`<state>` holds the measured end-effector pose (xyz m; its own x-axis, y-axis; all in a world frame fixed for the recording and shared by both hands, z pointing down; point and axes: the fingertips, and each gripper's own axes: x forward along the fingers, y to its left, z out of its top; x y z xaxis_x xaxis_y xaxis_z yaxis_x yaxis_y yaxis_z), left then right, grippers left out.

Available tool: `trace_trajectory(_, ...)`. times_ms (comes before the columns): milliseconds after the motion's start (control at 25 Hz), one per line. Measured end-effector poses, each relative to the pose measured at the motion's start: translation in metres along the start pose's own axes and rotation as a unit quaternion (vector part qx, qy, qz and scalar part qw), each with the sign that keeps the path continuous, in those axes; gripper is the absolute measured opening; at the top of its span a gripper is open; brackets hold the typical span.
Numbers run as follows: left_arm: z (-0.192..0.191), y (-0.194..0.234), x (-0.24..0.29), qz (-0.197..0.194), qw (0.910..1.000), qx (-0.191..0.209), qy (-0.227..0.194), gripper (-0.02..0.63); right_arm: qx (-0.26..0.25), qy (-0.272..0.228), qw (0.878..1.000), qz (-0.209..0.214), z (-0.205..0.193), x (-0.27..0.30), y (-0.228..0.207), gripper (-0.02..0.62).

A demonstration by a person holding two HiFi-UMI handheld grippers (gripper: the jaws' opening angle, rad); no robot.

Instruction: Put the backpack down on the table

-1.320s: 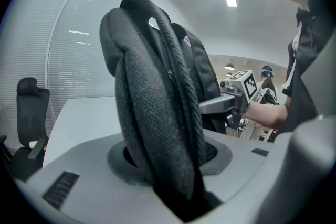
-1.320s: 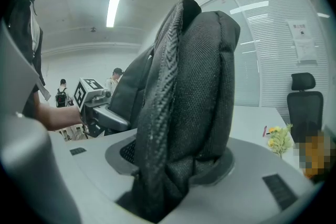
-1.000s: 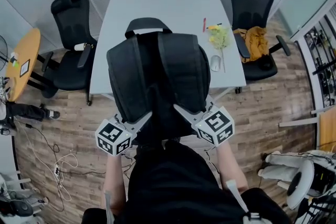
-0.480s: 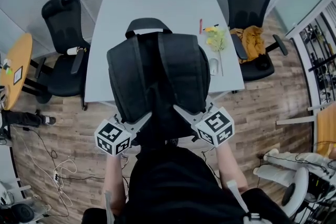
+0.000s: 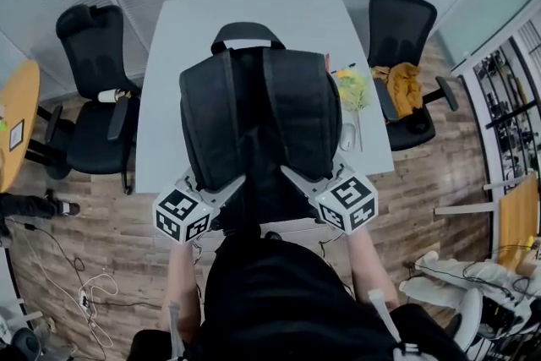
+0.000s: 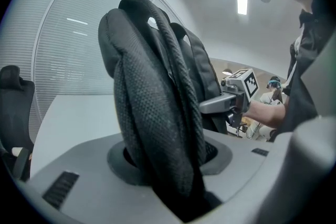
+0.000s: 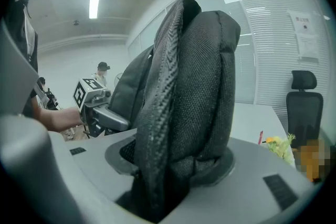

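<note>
Backpack hangs just ahead of both grippers, apparently over the desk's near edge. Left gripper is clamped on one padded strap, right gripper on the other strap. It looks soft, floppy and maybe hefty, so the straps seem the right hold.

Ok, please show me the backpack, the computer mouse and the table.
backpack [image 5: 254, 114]: head view, back panel between the shoulder straps.
computer mouse [image 5: 347, 136]: head view, middle of its top.
table [image 5: 254, 6]: head view, bare top beyond the backpack.
</note>
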<state>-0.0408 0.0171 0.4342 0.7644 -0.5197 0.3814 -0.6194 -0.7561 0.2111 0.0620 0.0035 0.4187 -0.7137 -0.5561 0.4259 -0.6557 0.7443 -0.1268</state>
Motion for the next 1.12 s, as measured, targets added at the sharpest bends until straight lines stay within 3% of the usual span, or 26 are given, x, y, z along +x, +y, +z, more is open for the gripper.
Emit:
trace_trajectory(480,0.024,0.088,0.011,-0.033,0.9993,0.013,0.013,0.183,0.023,0.002,0.999,-0.033,0.035,0.071,-0.029,0.224)
trace_trajectory(1120,0.017,0.124,0.037,-0.071,0.9970,0.001,0.032,0.184,0.051,0.028,0.997,-0.059,0.027,0.101,-0.054,0.230)
